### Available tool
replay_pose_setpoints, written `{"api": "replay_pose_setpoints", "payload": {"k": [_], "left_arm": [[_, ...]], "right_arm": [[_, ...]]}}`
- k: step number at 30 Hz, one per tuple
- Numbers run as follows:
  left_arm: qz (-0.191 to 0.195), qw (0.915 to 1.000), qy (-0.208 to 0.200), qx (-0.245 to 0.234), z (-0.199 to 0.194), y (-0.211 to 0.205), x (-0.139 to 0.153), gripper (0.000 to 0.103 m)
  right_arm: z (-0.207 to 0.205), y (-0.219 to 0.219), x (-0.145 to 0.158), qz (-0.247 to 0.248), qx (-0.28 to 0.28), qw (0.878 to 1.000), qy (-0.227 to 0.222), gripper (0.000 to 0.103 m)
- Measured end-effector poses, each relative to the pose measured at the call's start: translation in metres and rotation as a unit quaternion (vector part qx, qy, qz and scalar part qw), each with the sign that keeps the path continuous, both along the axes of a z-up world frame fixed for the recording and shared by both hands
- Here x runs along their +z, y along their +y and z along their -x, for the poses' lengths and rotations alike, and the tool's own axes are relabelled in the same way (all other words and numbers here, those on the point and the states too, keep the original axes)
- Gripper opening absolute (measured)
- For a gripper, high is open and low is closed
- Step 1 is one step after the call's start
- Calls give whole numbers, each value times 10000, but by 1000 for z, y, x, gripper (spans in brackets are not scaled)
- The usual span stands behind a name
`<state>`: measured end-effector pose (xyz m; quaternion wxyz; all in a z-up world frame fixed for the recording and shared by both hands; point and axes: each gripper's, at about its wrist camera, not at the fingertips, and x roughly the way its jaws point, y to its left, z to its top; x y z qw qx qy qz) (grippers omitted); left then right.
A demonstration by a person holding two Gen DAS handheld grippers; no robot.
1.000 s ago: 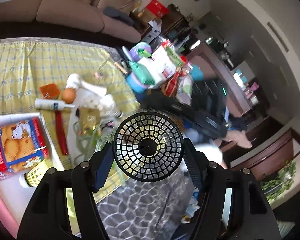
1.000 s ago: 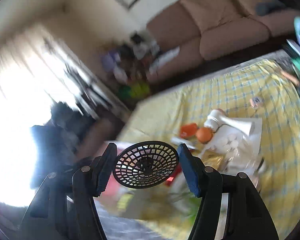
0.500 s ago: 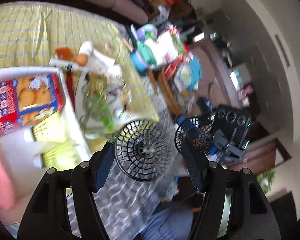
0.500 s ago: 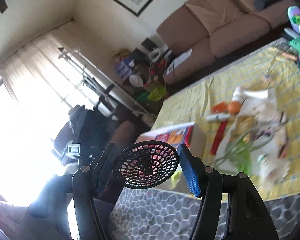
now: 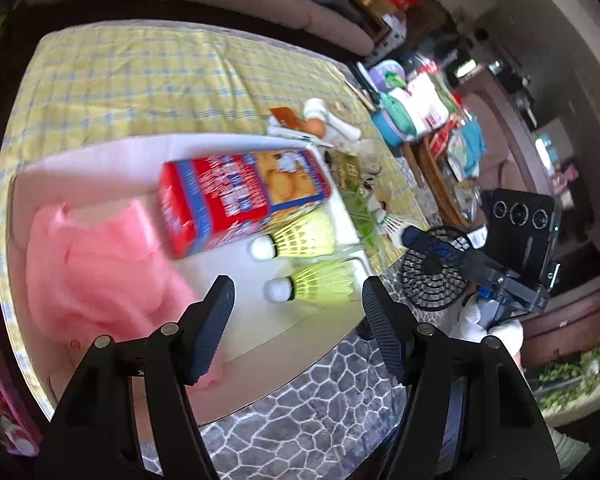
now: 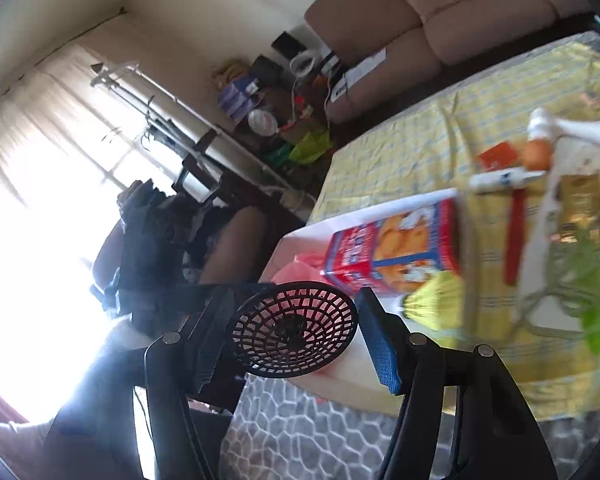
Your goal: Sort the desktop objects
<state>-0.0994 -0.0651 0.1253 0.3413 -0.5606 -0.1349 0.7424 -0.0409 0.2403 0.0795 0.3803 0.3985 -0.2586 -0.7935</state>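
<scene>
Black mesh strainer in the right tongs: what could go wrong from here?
The black mesh strainer is pinched only across its rim by the right tongs; it could slip out. The white tray is crowded with biscuit box, shuttlecocks and pink cloth, so a drop may land tilted or knock them.

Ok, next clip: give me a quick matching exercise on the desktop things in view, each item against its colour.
Things:
1. biscuit box
2. crumpled cloth
3. shuttlecocks
4. mesh disc

Colours:
a. pink
b. black
c. red and blue
d. yellow-green with white tips

Pairs: 1-c, 2-a, 3-d, 4-b
</scene>
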Motion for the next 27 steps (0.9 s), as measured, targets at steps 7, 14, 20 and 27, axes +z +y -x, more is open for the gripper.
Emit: {"api": "replay_pose_setpoints", "payload": {"k": [7,14,20,27], "left_arm": [[242,9993,141,261,-17,-29,-11,64],[260,9991,109,313,-22,-47,-17,65],[315,9989,87,341,-20,-49,-22,65],[361,9987,136,319,-24,-45,-19,69]], "right_arm": [[18,-71,-31,-1264,210,9915,-204,65],[27,-92,-52,-1065,67,9929,-520,66],[21,-82,-41,-1527,-51,9870,-507,74],[-9,-37,-1,-1766,-202,9841,-24,74]]}}
